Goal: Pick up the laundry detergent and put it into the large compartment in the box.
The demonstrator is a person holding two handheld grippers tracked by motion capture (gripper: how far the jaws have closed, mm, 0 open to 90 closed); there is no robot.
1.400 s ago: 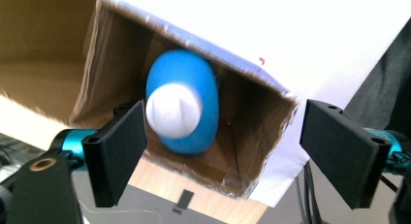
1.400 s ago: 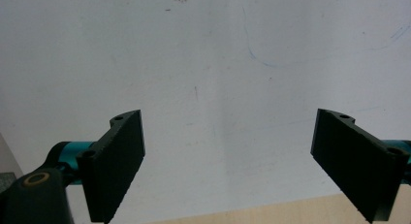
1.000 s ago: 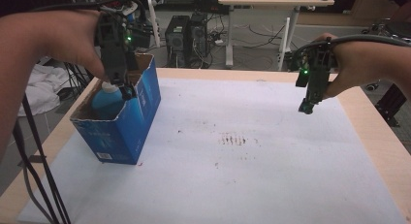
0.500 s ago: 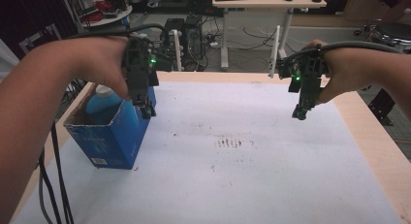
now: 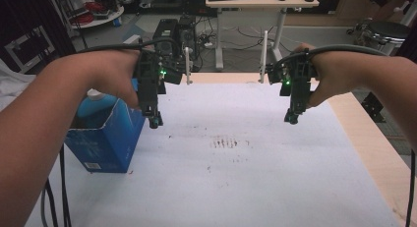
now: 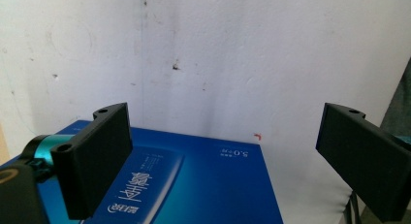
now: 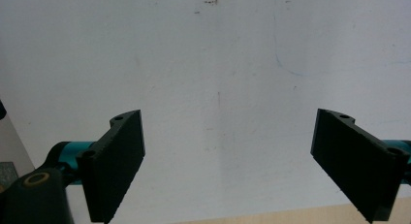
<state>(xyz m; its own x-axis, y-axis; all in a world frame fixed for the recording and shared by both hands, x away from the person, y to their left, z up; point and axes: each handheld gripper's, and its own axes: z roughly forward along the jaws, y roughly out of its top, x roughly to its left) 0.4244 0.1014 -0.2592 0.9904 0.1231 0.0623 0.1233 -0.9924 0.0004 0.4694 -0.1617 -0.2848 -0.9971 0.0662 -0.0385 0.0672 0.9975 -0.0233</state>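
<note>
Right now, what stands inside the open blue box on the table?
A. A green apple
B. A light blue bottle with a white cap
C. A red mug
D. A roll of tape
B: a light blue bottle pokes out of the blue box.

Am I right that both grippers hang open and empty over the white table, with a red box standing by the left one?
Nearly. The box is blue, not red, as the high view shows, and the left gripper view shows its blue printed side too. The rest stands: the left gripper and the right gripper both hang open and empty over the white table.
</note>
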